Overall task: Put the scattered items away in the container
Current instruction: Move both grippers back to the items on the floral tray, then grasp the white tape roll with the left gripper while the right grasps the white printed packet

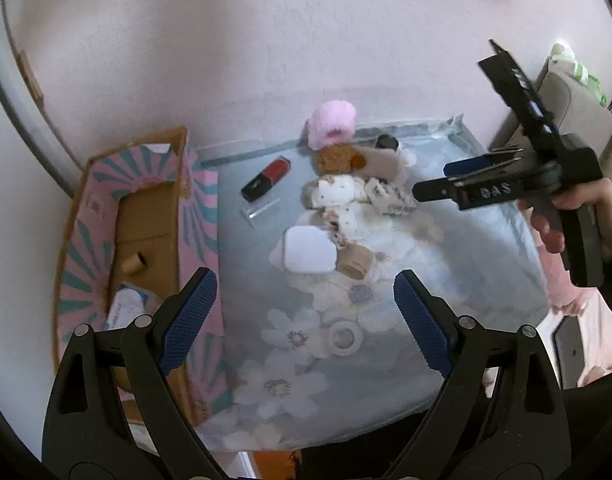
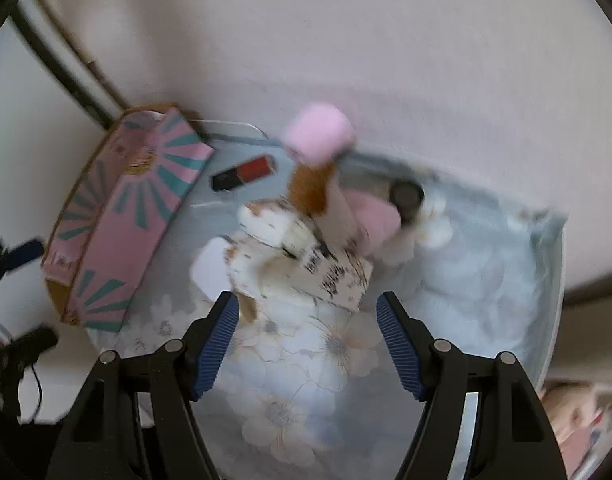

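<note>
Box (image 1: 146,216) at left of frame, open, on desk (image 1: 485,280) edge, cardboard roll inside. Lipstick (image 1: 268,178) just right of box, upper centre. Doll (image 1: 345,184) in centre, pink hat up, white case (image 1: 307,254) below it. Tape ring (image 1: 345,336) lower centre. Left tongs (image 1: 306,320) released, nothing between pads. Right tongs (image 2: 307,346) released, empty, above doll.
</note>
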The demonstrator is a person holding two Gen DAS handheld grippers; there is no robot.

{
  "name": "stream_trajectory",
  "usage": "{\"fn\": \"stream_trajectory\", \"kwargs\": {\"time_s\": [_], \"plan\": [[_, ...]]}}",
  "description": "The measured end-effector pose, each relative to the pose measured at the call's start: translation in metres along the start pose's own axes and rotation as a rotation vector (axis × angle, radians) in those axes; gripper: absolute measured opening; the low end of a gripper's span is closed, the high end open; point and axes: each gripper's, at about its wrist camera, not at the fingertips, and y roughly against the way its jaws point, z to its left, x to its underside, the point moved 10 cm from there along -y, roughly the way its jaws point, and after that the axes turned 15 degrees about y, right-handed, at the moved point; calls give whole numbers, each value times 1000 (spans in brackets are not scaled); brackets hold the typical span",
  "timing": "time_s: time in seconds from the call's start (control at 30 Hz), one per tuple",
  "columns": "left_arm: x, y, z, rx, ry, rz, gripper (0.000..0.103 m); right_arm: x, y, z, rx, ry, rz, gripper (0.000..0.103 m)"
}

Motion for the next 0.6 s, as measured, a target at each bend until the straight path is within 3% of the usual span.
{"fn": "stream_trajectory", "kwargs": {"time_s": [0.3, 0.6], "plan": [[74, -60, -12, -56, -40, -47, 90, 17, -47, -27, -59, -265, -103, 67], [99, -101, -16, -56, -3, -49, 89, 18, -62, -25, -78, -298, -160, 67]]}}
